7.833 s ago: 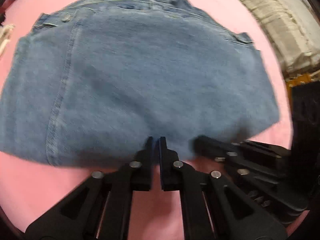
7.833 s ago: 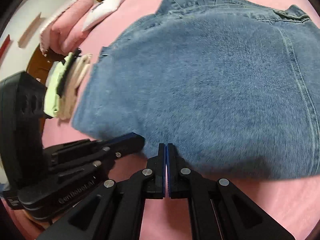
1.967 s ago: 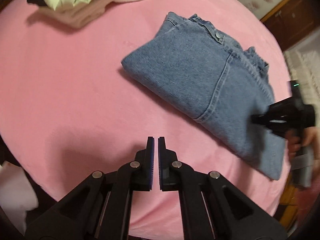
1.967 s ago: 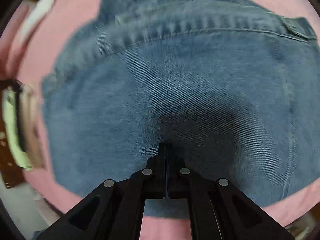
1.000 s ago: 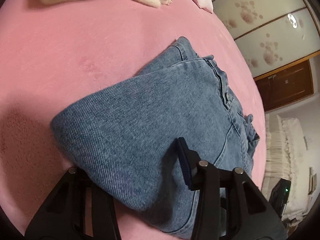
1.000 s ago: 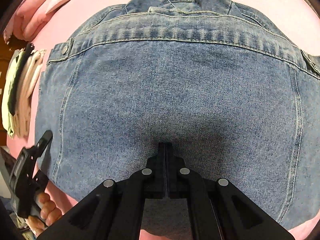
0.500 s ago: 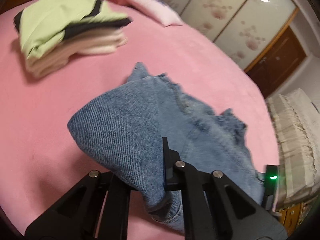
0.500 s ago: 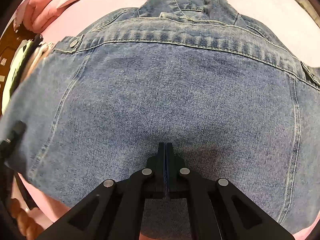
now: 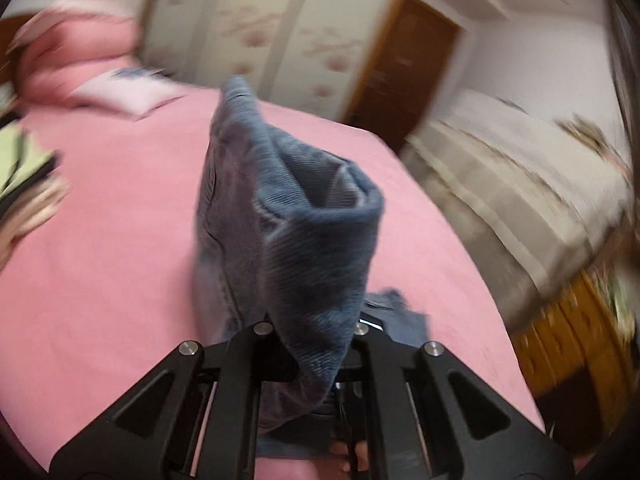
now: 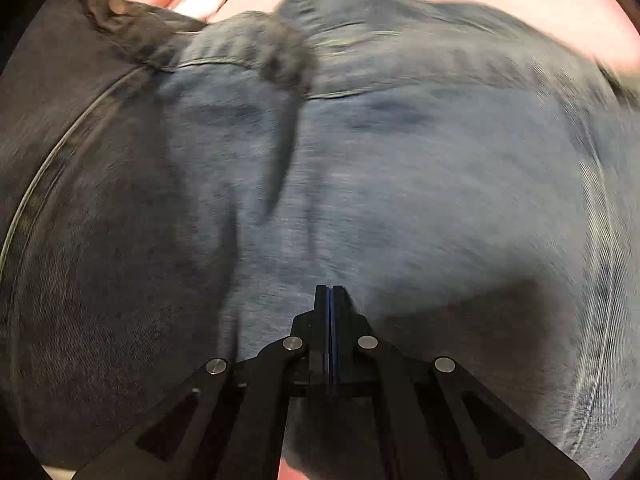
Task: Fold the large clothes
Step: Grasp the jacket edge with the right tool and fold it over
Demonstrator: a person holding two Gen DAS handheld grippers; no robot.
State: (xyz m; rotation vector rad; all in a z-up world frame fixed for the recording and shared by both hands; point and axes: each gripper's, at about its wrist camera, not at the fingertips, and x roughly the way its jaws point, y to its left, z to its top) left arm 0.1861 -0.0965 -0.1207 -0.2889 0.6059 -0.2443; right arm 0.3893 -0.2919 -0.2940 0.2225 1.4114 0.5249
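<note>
The left gripper [image 9: 310, 332] now pinches the denim jacket [image 9: 296, 216], lifted off the pink bed [image 9: 100, 220] (it lay flat before). The right gripper [image 10: 330, 292], jaws pressed together, rests on it.

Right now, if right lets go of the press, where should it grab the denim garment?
Judging by the right wrist view: the thick seamed band at the far edge of the denim garment, from above. The right gripper is shut, tips down on the flat middle panel, which offers nothing to pinch.
</note>
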